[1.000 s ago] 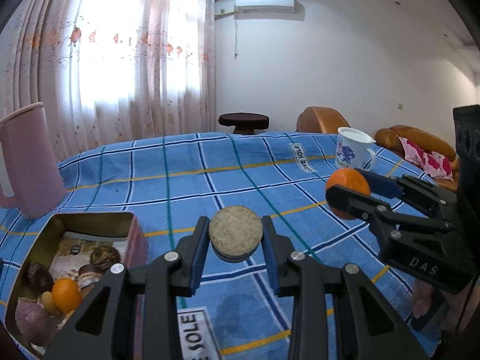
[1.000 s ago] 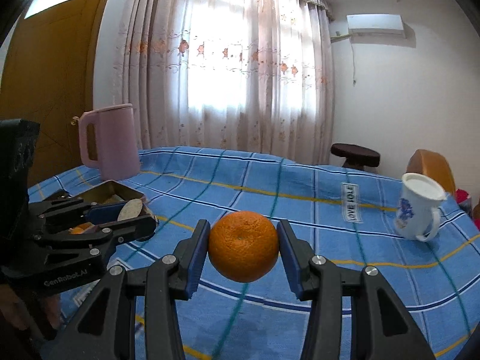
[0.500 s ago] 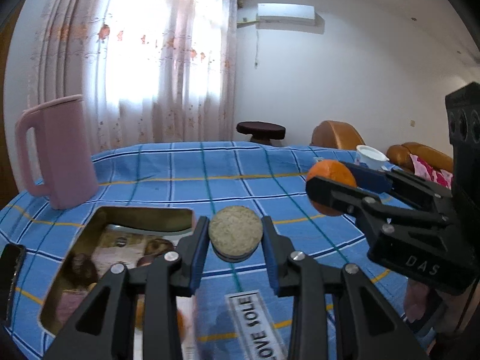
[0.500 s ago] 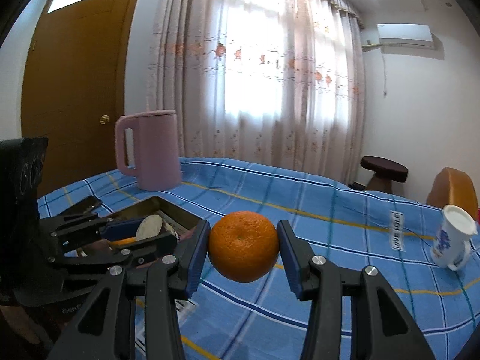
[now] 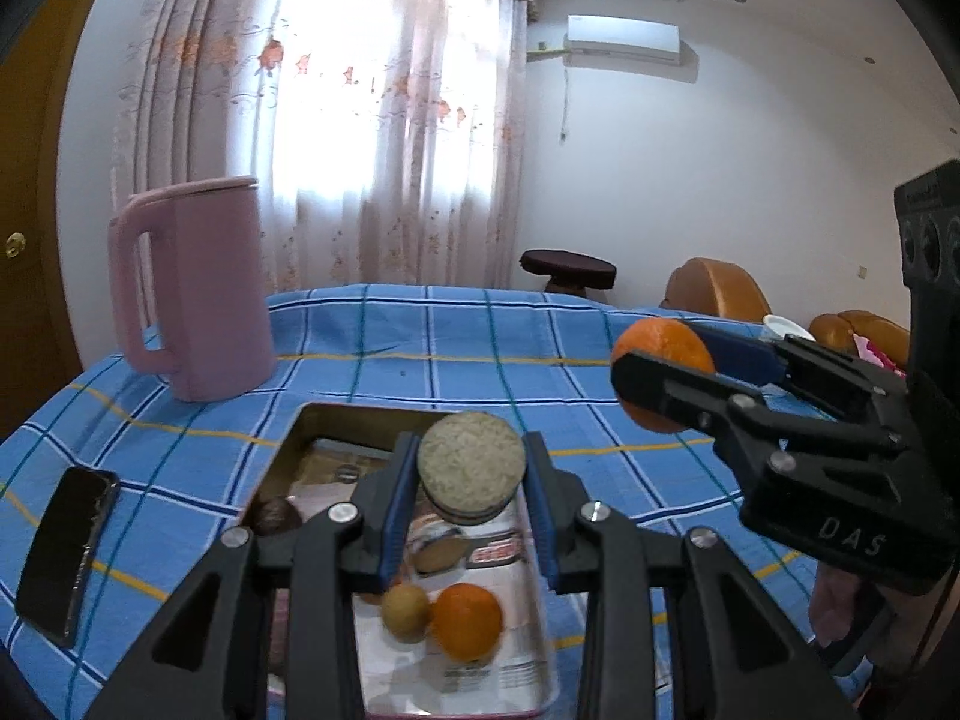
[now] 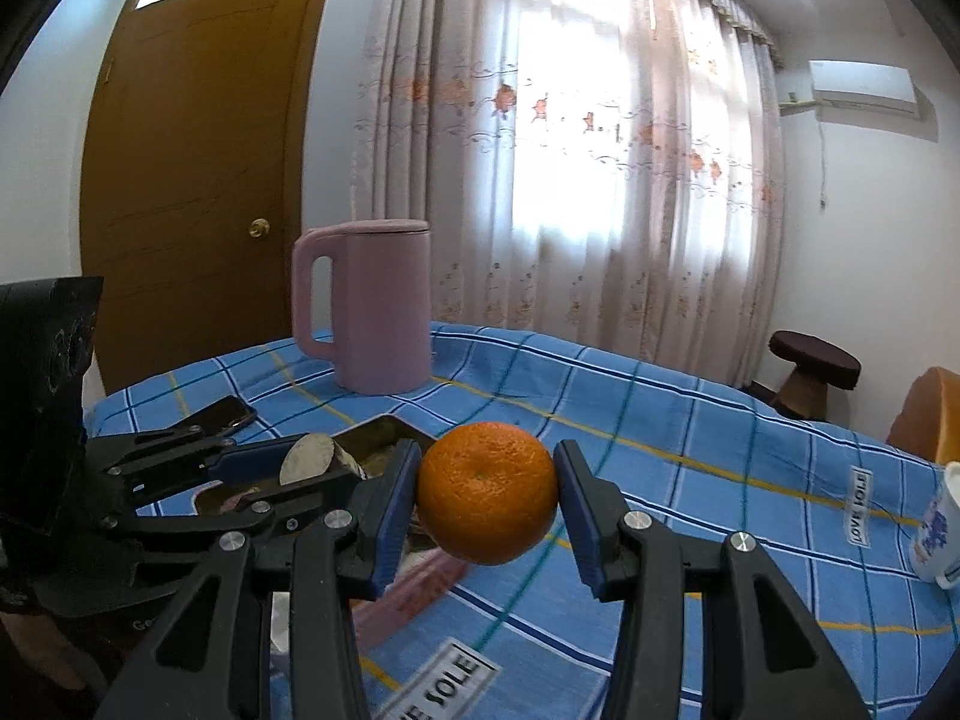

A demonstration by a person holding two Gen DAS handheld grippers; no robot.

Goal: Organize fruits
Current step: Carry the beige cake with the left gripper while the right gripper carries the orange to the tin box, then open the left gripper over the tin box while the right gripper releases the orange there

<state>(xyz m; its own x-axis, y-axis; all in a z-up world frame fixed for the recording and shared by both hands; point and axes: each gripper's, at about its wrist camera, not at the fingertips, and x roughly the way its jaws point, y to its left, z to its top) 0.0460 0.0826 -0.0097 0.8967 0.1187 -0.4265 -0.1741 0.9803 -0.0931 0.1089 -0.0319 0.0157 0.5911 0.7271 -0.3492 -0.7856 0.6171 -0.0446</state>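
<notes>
Above the open tin (image 5: 420,420), left claw (image 5: 471,507) clamps a stiff, light round biscuit (image 5: 471,468) edgewise; at 3 o'clock, right claw (image 6: 487,498) grips a soft-skinned mandarin (image 6: 487,492) across its middle.

Tin (image 5: 300,426) under the left gripper (image 5: 471,471): near end cut off by frame edge, contents partly hidden behind gripper arms, wrappers too blurred to read. Mug (image 6: 936,531) right of the right gripper (image 6: 487,501): cropped at frame edge, pattern unclear.
</notes>
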